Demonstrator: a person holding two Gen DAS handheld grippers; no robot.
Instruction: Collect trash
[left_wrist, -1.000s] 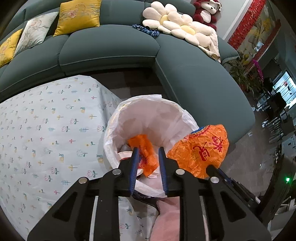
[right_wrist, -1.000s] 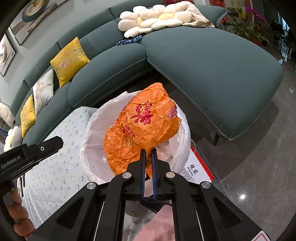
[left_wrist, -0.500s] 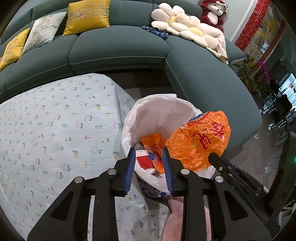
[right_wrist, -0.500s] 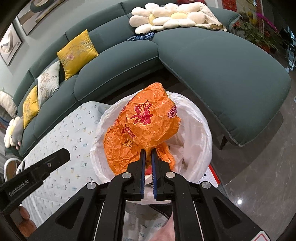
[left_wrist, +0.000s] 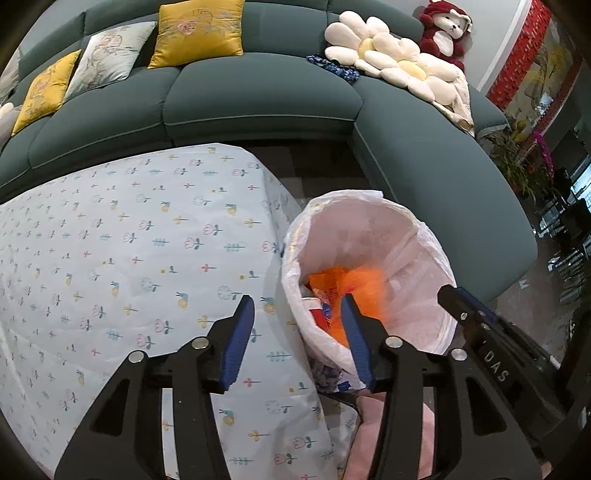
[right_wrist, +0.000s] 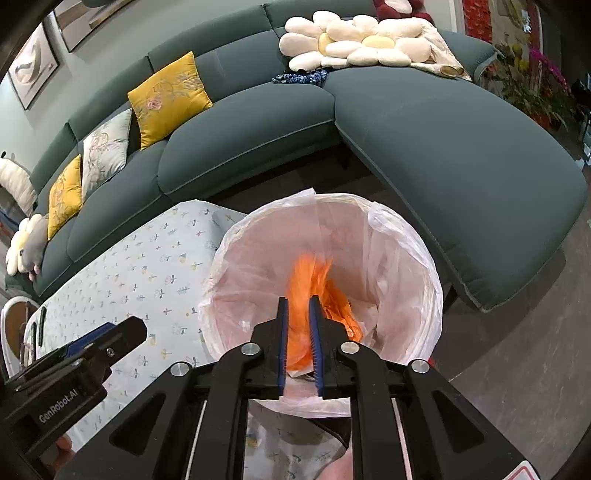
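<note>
A bin lined with a white plastic bag (right_wrist: 402, 258) stands beside the table; it also shows in the left wrist view (left_wrist: 417, 236). An orange crumpled wrapper (right_wrist: 314, 280) is a blur inside the bin, falling below my right gripper (right_wrist: 298, 301), which is open and empty above the bin mouth. In the left wrist view the orange wrapper (left_wrist: 365, 284) lies among other trash in the bin. My left gripper (left_wrist: 297, 310) is open and empty over the table edge and the bin's left rim. The right gripper's finger (left_wrist: 461, 306) shows at the bin's right rim.
A table with a flower-print cloth (left_wrist: 129, 251) lies left of the bin. A dark green curved sofa (right_wrist: 443, 140) with yellow cushions (left_wrist: 199, 33) and a flower pillow (right_wrist: 351, 40) wraps behind and to the right. Grey stone floor (right_wrist: 524, 332) is at right.
My right gripper has opened and let go of the orange wrapper, which drops into the bin. My left gripper has opened wider and shifted left toward the table.
</note>
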